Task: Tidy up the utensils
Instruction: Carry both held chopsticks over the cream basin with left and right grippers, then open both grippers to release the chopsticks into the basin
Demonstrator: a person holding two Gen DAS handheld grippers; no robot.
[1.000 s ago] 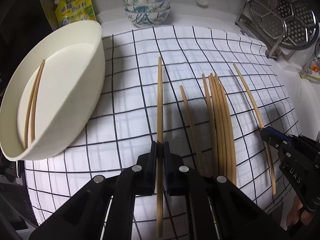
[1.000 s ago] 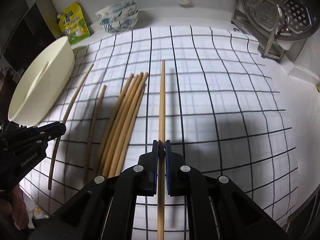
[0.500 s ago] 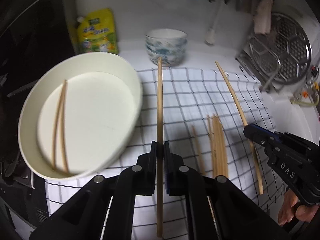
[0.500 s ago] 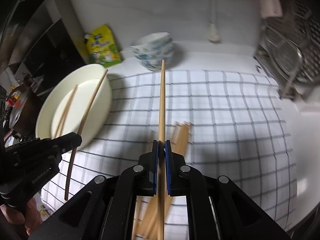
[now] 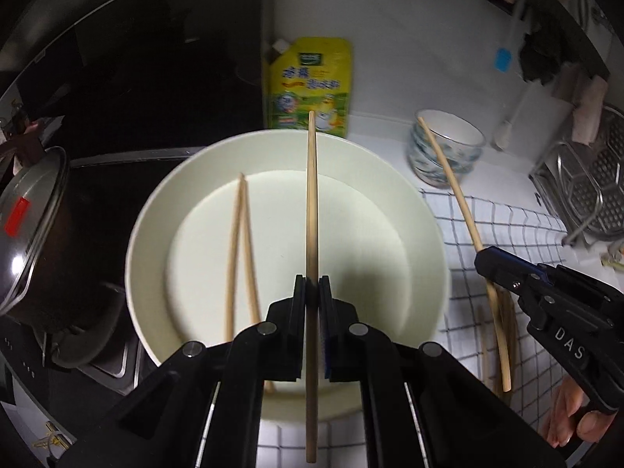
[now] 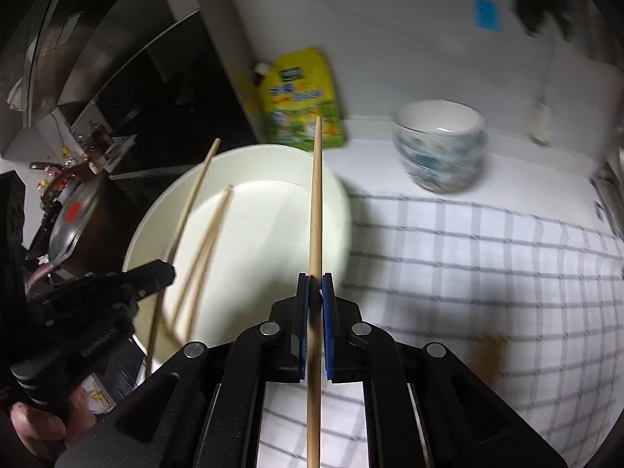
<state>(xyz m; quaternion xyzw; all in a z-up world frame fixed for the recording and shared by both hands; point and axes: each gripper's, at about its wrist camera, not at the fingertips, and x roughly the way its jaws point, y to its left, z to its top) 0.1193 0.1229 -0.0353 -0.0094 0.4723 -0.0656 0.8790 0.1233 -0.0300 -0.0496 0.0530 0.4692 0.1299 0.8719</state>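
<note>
Two black two-finger grippers are each clamped on a single wooden chopstick — the left gripper (image 5: 312,286) and its chopstick (image 5: 311,202) are held over the round cream bowl (image 5: 425,234), where two chopsticks (image 5: 240,241) lie; the right gripper (image 6: 315,284) and its stick (image 6: 315,202) are held above the bowl's right rim — a yellow pouch (image 5: 308,82) stands beyond.

White capitals "DAS" stand on the black body of the right gripper (image 5: 492,269), seen from the left wrist — nothing more of that word shows. The yellow pouch (image 5: 308,85) by the wall carries a small green logo and coloured characters, too blurred to read. The left gripper (image 6: 163,273) bears embossed lettering, illegible.
</note>
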